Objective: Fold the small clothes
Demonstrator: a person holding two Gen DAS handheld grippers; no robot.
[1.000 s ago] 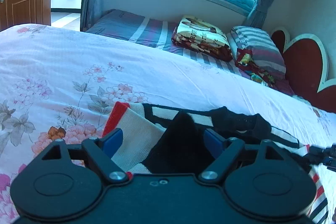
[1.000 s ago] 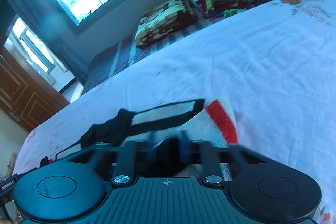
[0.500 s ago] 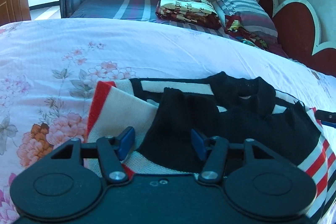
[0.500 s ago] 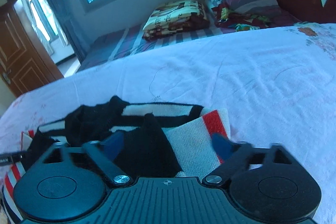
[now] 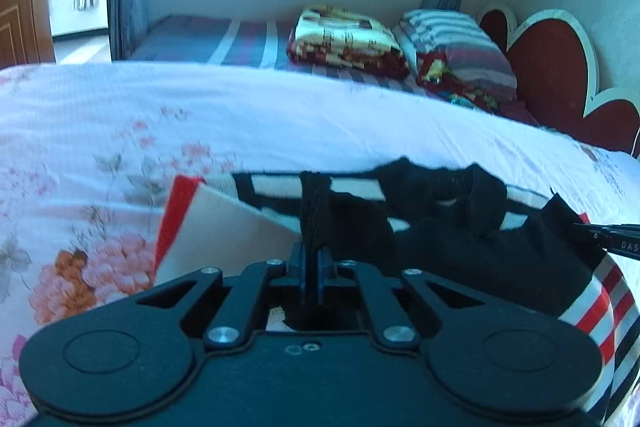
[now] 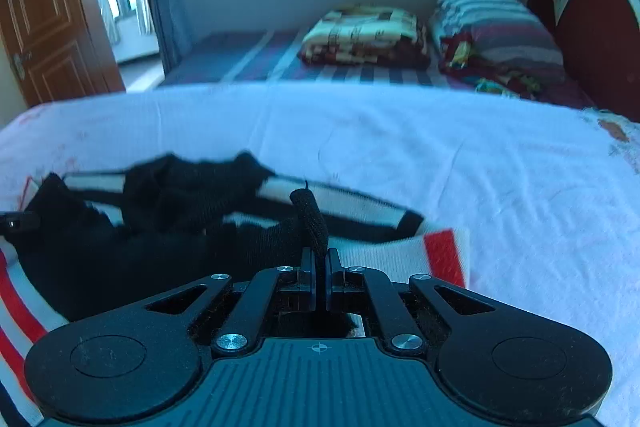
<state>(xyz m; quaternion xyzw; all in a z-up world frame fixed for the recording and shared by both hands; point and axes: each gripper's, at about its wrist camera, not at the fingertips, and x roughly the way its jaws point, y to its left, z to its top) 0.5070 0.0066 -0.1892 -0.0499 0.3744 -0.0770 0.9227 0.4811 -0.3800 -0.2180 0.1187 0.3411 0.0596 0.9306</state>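
Pinching black folds of the sweater (image 5: 460,251), both jaws clamp it.

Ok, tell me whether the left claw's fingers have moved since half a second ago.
Yes. The left claw has closed: its fingers, earlier spread wide either side of the black fabric, now pinch a fold of the striped sweater at the middle of the claw body.

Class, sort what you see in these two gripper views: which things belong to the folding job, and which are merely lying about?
Part of the job:
- striped knit garment, on the floral bedspread
- left gripper, shut on black fabric of the garment
- right gripper, shut on black fabric too

Just lying about:
- folded blanket
- striped pillow
- heart-shaped headboard
- wooden door
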